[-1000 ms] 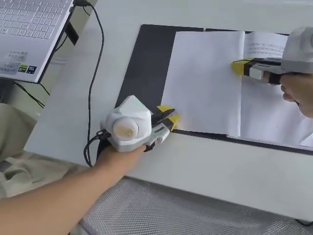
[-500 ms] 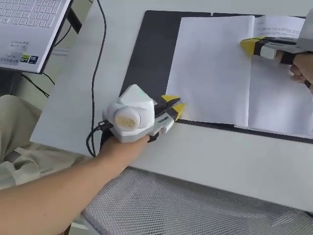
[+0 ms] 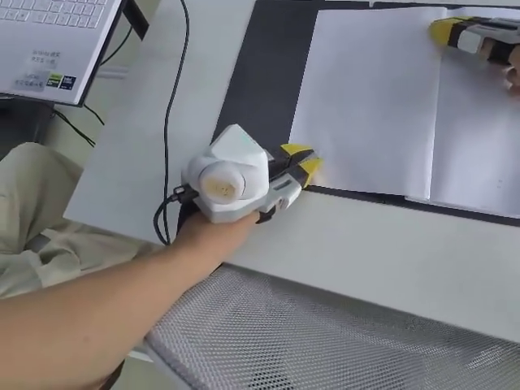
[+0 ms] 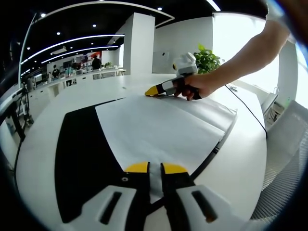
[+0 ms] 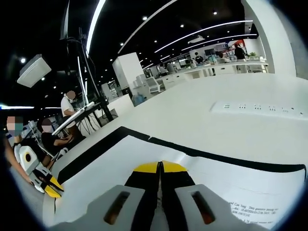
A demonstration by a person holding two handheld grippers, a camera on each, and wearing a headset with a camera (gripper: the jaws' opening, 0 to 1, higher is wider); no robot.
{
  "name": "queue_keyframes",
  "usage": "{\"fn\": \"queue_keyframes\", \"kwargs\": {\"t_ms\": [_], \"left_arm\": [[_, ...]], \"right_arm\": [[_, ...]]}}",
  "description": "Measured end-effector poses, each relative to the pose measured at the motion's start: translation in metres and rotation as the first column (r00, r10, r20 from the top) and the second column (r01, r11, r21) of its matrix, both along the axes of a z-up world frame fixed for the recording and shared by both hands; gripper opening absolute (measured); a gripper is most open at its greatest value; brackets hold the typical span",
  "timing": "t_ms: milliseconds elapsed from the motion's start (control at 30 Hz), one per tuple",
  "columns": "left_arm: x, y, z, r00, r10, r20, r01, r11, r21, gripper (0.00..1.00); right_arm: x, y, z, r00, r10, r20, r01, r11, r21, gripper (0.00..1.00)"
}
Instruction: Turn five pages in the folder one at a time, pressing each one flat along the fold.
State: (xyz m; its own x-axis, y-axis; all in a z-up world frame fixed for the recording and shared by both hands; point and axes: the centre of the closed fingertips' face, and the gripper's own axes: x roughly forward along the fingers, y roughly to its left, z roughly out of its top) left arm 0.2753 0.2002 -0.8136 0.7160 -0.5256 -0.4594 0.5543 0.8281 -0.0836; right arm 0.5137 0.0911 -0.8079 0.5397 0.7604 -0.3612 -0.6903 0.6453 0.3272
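Observation:
The black folder [image 3: 260,81] lies open on the white table, a blank white page [image 3: 366,97] on its left side and a printed page [image 3: 479,138] on its right. My left gripper [image 3: 307,160] rests at the blank page's near left corner, its jaws a narrow gap apart [image 4: 155,168] with nothing held. My right gripper [image 3: 439,31] is shut, its yellow tips pressed on the paper beside the fold [image 3: 435,106] near the far edge. From its own view [image 5: 159,167] the jaws touch, lying on the page [image 5: 120,163].
A laptop [image 3: 49,41] sits at the far left, and a black cable [image 3: 166,122] runs down the table to my left gripper. A mesh chair seat [image 3: 325,341] lies below the table's front edge. A power strip [image 5: 260,108] lies beyond the folder.
The head camera has shifted. My right gripper has slid along the fold toward the folder's far edge. My left gripper stays at the page corner.

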Motion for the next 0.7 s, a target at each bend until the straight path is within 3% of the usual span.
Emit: {"fn": "queue_keyframes", "kwargs": {"t_ms": [333,700], "left_arm": [[-0.003,-0.001,0.005,1.0,0.001,0.0,-0.001,1.0,0.0,0.07],[-0.004,-0.002,0.009,1.0,0.001,0.002,-0.001,1.0,0.002,0.06]], "right_arm": [[0.031,-0.006,-0.008,0.999,-0.053,0.004,0.053,0.999,-0.011,0.0],[0.015,-0.007,-0.006,0.999,-0.031,-0.012,0.031,1.0,-0.003,0.0]]}}
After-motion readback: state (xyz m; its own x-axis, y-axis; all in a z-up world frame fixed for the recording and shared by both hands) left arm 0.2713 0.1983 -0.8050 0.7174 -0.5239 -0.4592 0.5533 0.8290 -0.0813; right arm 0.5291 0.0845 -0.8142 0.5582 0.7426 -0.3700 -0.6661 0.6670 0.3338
